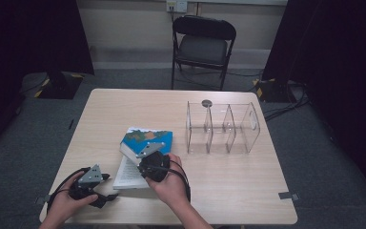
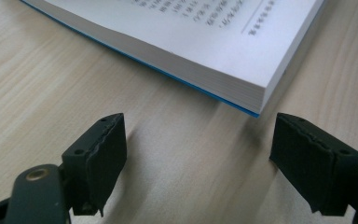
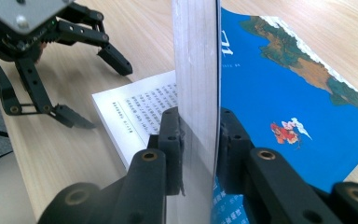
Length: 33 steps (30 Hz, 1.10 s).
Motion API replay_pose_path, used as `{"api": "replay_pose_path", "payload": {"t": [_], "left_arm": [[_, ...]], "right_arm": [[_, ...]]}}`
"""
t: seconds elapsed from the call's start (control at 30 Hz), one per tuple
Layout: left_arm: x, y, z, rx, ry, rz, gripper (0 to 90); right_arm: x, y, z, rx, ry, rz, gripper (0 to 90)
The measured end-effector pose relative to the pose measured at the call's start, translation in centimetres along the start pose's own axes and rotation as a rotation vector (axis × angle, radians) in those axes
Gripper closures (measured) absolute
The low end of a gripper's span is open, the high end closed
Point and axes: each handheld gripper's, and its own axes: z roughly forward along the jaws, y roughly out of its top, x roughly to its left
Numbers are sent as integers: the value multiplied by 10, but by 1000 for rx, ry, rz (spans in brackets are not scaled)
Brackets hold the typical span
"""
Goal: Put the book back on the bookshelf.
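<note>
Right gripper point(image 3: 198, 135) is clamping book's front section point(image 3: 196, 70), lifting it; left gripper point(image 2: 198, 140) is idling open nr pages—next: close book.

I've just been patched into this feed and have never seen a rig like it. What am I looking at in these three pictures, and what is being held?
There is no robot arm here: a person sits at a wooden table with a hand-held two-jaw gripper in each hand.

The high view looks down from above the person's side. The other two come from cameras riding on the grippers, looking along their black jaws.

On the table lie an open book with a blue illustrated cover and a clear acrylic divider rack to its right. A folding chair stands beyond the table.

The right gripper is shut on a thick part of the book with its blue cover, lifted off the pages lying flat. The left gripper is open, just above the tabletop by the book's corner, holding nothing.
</note>
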Motion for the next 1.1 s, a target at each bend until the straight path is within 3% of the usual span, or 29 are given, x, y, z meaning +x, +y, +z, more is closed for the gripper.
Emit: {"api": "replay_pose_path", "payload": {"t": [0.27, 0.33, 0.47, 0.83, 1.1], "left_arm": [[-2, 3, 7, -28, -1, 1, 157], [-4, 5, 11, -38, -7, -20, 154], [-5, 8, 16, -61, 6, -25, 151], [-6, 12, 20, -72, 30, -40, 160], [-6, 13, 19, -62, 38, -55, 214]], "right_arm": [[-1, 2, -2, -5, 3, 8, 750], [-2, 3, -2, -4, 4, 11, 750], [-1, 2, -1, -1, 3, 13, 750], [2, -2, 1, 3, 0, 2, 747], [5, -8, 4, 3, -2, -13, 745]]}}
